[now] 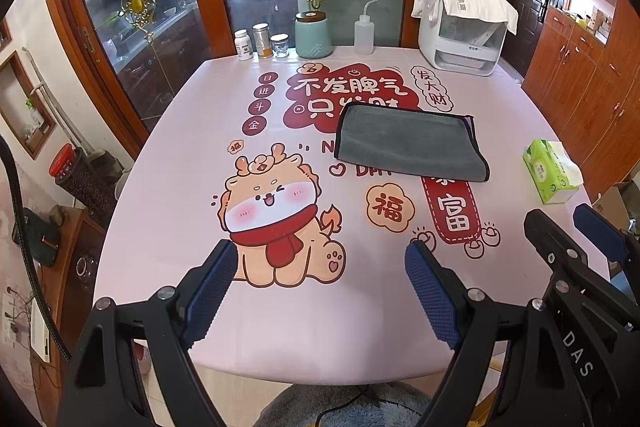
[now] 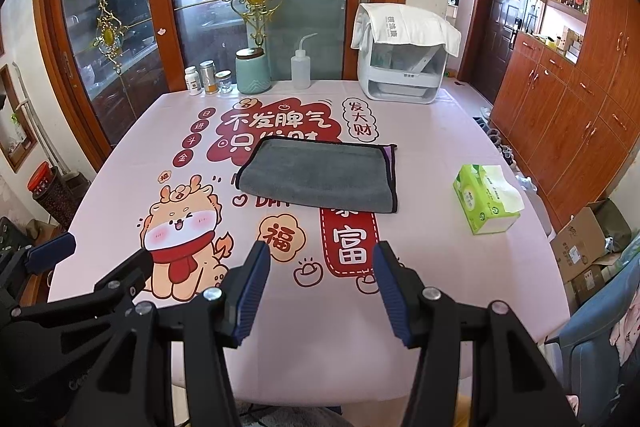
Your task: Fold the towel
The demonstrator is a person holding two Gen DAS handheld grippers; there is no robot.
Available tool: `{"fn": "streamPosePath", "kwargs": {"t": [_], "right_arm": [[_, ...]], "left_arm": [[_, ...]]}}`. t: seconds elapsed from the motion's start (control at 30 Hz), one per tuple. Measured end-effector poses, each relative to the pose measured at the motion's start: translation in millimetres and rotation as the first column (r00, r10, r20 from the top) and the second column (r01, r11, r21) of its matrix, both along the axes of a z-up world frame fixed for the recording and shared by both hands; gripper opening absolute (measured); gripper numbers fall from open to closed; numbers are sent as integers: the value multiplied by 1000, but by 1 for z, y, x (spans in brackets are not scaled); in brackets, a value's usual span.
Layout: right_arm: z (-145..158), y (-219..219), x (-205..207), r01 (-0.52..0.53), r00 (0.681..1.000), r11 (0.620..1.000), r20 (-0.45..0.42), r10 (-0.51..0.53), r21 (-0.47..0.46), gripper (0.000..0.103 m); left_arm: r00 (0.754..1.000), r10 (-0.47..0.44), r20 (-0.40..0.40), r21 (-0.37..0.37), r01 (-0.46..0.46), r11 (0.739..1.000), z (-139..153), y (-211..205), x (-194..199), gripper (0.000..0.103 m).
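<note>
Both the left gripper (image 1: 320,267) and right gripper (image 2: 322,269) hover jaws apart, the folded grey microfibre towel (image 2: 320,177) lying flat well ahead of them.

A pink printed tablecloth (image 2: 120,155) covers the table. Behind it stand wood-framed glass doors (image 2: 120,27) with gold ornaments. Reddish wooden cabinets (image 2: 560,131) line the right wall beside a dark door (image 2: 504,23).

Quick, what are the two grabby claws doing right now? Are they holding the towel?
Left gripper: jaws open, holding nothing.
Right gripper: jaws open, holding nothing.
The grey towel lies on the table, untouched by either.
</note>
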State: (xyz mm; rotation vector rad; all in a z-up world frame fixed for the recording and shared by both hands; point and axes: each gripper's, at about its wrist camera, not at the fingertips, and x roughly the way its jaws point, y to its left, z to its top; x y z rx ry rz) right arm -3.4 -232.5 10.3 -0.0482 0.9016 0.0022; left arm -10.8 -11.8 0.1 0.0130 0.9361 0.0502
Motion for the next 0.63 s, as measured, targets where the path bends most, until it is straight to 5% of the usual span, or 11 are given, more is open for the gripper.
{"fn": "streamPosePath", "kwargs": {"t": [0.63], "right_arm": [[-4, 0, 7, 5, 1000, 1000, -7, -5, 1, 54]], "left_arm": [[1000, 1, -2, 2, -1, 1000, -1, 0, 3, 85]]}}
